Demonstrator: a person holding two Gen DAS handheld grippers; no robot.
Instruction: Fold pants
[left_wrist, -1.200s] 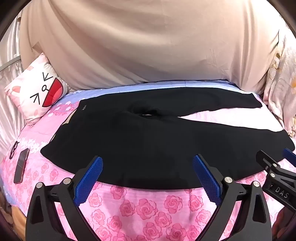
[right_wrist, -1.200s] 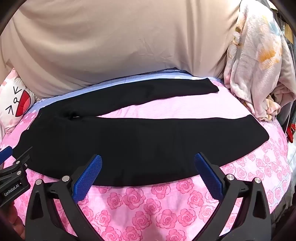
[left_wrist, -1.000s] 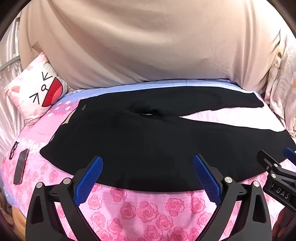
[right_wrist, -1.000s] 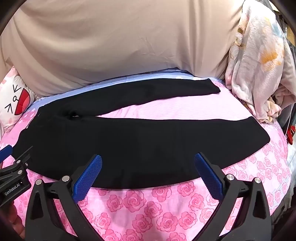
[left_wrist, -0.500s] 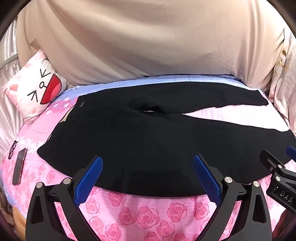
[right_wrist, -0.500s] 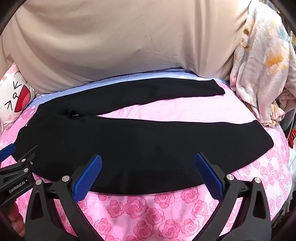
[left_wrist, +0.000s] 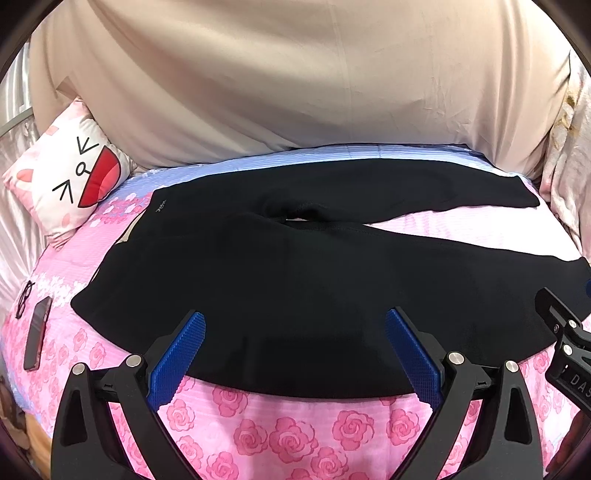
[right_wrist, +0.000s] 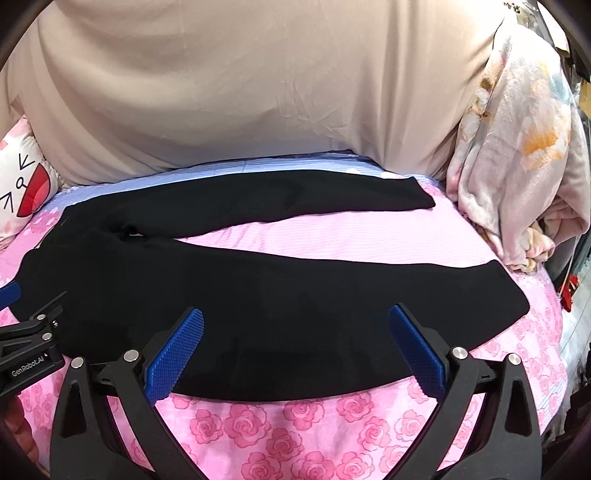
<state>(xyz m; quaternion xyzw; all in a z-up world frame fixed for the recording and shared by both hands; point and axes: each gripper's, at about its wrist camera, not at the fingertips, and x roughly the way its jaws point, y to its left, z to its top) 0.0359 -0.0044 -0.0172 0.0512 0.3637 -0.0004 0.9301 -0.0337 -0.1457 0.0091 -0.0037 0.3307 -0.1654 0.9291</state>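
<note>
Change: both views sit slightly closer to the pants (left_wrist: 295, 280) than a second ago; the near edge now lies lower in each frame, between the blue pads.
Meaning: judged an approach; no fold started.
Left claw (left_wrist: 295, 354): released, jaws spread wide, holding nothing.
Right claw (right_wrist: 295, 350): released, jaws spread wide, empty.
Pants location: flat across the bed (left_wrist: 280, 439), waist toward centre left of the frame, two legs splayed toward the right.
Material: black, matte, soft knit; few wrinkles.
Bed cover: pink rose print, thin cloth.
Cushion (left_wrist: 70, 177): upper left, cartoon face.
</note>
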